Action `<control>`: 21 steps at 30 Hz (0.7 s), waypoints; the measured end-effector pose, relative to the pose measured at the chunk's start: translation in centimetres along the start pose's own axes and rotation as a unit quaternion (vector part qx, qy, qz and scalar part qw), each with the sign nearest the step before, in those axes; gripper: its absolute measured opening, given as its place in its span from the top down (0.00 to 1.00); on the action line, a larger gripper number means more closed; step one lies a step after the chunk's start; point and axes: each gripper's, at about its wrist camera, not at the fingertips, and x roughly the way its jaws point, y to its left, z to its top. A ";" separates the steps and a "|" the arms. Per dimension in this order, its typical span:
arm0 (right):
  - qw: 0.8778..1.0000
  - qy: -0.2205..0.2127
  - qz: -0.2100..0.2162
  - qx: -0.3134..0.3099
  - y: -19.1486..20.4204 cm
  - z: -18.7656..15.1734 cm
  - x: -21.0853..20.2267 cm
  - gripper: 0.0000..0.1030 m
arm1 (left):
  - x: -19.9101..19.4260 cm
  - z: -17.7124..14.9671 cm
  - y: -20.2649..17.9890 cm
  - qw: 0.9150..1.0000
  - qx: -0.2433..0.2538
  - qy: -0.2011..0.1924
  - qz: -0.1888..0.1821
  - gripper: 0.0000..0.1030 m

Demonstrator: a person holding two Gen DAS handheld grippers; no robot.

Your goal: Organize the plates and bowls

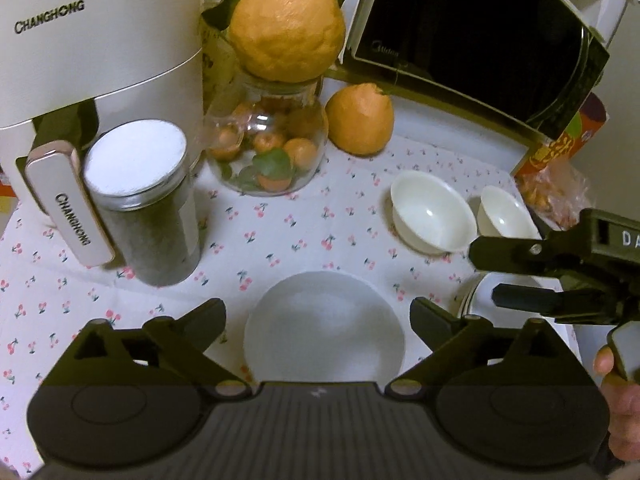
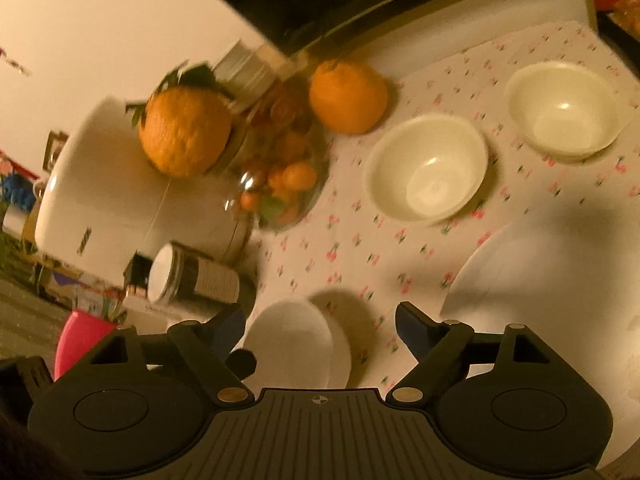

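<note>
In the left wrist view we lose the near edge of the small white plate [image 1: 324, 328] behind the gripper body, and the right gripper [image 1: 480, 276] hides most of the large plate [image 1: 476, 292] and part of the second bowl [image 1: 506, 214]. The microwave [image 1: 472, 36] and air fryer [image 1: 92, 40] run off the frame. The right wrist view is blurred: the glass jar [image 2: 280, 176] holds what are probably small oranges, and the large plate [image 2: 560, 288] is cut by the right edge.
</note>
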 end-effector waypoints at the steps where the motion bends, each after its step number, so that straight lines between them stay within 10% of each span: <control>1: 1.000 -0.007 -0.003 0.004 -0.3 0.3 -0.3 0.17 | 0.2 0.1 -0.1 1.000 -0.003 -0.002 -0.001 0.04; 21: 0.993 -0.079 -0.036 0.085 -7.0 5.0 0.8 0.16 | 6.5 2.8 -5.2 0.996 -0.020 -0.086 -0.004 0.03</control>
